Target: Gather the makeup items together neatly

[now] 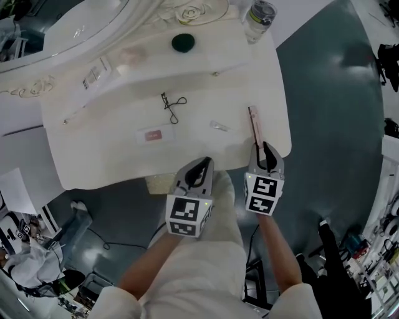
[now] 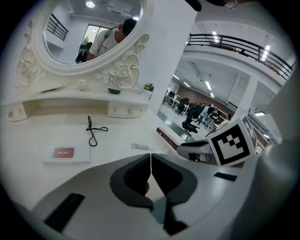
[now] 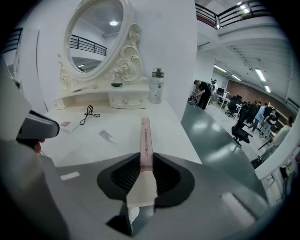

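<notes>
Reaches forward and down with both forearms, side by side, at the near edge of the counter (image 1: 112, 149). Holds the left tool (image 1: 204, 163) pressed together on nothing. Pinches the near end of a slim pink box (image 1: 254, 122) in the right tool (image 1: 262, 148), slightly ahead of the left, with the box stretching away over the counter's right side.

Shows only in the right gripper view the print along the box and the ridged pads on its sides. Shows only in the left gripper view the tight seam between that tool's jaws.

Finds farther out a small sachet (image 1: 219, 126), a flat palette (image 1: 153, 134) with a red patch, and an eyelash curler (image 1: 173, 106), all apart. Ends at a raised shelf (image 1: 149, 62) with a dark green round thing (image 1: 183, 42), a bottle (image 1: 259, 19) at the right corner and an ornate mirror (image 2: 89, 28).
</notes>
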`<move>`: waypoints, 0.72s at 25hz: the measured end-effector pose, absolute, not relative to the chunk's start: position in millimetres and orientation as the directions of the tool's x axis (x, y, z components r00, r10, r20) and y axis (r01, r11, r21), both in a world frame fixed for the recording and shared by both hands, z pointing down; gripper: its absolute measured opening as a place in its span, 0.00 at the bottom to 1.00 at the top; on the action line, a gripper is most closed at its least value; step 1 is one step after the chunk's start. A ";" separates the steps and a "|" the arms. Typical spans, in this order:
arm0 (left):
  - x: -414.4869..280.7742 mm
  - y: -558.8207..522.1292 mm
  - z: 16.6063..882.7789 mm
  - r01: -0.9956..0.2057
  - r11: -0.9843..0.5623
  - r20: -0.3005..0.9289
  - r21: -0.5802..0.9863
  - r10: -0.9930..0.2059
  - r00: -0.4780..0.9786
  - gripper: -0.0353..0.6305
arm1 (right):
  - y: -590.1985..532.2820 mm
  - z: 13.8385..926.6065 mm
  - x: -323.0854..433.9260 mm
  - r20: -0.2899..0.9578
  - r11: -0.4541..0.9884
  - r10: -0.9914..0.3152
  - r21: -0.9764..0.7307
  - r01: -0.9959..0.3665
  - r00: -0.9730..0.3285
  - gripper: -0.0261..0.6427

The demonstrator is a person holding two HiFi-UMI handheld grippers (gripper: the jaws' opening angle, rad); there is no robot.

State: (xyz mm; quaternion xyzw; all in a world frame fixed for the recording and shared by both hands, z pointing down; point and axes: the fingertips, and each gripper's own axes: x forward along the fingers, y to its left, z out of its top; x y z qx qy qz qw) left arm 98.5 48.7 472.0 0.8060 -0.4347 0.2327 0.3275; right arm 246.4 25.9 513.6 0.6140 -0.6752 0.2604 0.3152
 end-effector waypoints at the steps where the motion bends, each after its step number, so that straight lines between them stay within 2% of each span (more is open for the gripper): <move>1: 101.1 48.4 472.2 -0.851 -0.411 0.659 0.327 -0.547 0.517 0.07 | 25.8 515.2 248.4 0.747 0.103 -0.663 0.037 -0.994 -0.041 0.16; 11: 109.7 48.6 474.5 -0.845 -0.423 0.666 0.326 -0.532 0.523 0.07 | 25.1 530.6 242.8 0.770 0.099 -0.637 0.020 -0.995 -0.048 0.17; 18: 108.4 52.7 476.0 -0.845 -0.426 0.669 0.323 -0.530 0.522 0.07 | 32.1 535.5 232.8 0.790 0.152 -0.602 -0.029 -0.988 -0.116 0.21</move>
